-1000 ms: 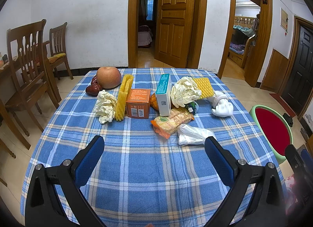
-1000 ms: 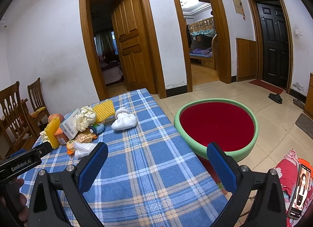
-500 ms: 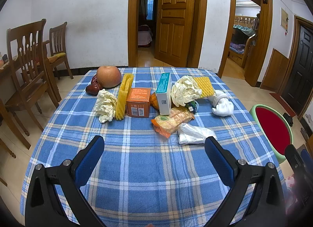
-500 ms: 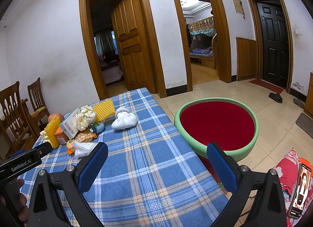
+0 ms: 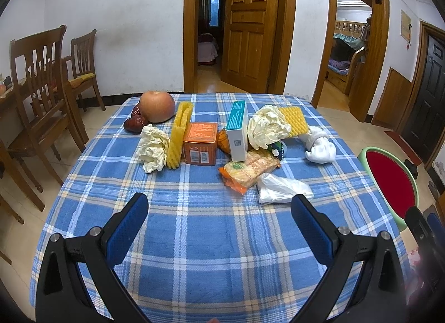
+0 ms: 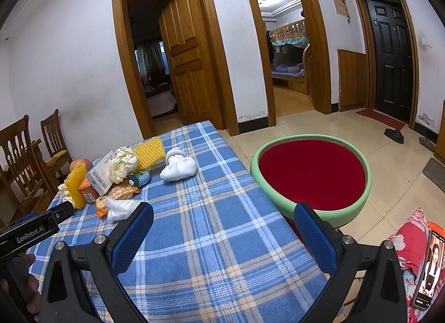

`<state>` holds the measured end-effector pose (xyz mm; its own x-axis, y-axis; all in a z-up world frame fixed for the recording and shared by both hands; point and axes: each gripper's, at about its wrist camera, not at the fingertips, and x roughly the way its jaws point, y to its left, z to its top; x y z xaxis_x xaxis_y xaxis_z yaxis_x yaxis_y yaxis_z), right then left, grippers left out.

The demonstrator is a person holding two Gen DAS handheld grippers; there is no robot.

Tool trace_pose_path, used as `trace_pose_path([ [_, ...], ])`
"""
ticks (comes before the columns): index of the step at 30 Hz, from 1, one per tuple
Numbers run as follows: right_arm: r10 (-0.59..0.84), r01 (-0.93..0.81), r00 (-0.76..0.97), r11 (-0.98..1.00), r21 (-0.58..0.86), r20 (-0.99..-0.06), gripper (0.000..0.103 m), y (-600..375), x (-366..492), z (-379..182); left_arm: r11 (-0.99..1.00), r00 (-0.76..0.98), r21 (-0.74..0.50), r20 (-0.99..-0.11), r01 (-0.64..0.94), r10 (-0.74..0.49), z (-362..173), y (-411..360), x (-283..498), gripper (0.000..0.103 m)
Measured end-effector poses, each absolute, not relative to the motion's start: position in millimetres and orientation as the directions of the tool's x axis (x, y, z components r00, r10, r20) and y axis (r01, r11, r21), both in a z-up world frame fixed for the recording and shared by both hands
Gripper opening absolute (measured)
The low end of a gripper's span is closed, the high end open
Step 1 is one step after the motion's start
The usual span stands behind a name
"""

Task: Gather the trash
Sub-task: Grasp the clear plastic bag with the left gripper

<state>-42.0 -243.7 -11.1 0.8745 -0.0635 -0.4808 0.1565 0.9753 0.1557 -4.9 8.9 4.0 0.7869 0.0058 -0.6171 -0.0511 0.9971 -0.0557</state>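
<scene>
on the blue plaid tabletop (image 5: 194,239), nothing collected yet: crumpled tissue (image 5: 153,150), orange box (image 5: 200,143), teal box (image 5: 237,131), snack packet (image 5: 250,168) and white plastic bag (image 5: 281,188) all lying clustered mid-table. beside the table edge, red basin (image 6: 311,172) with green rim, bare inside. left gripper (image 5: 219,228) and right gripper (image 6: 222,235) both hovering, fingers wide apart, holding nothing. whole task seemingly left to do.
</scene>
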Motion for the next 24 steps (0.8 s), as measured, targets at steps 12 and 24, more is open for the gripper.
trace_pose_path([
  [12,-0.059,0.165,0.862,0.972,0.168,-0.504,0.103,-249.3,-40.1,-12.0,0.998,0.74,-0.058,-0.673,-0.014,-0.029,-10.5,-5.6,17.6,0.101],
  [24,-0.086,0.212,0.846,0.96,0.184,-0.527,0.103,-271.5,-36.7,-14.6,0.998,0.69,-0.038,-0.721,0.044,-0.058,-26.3,-38.2,46.2,0.101],
])
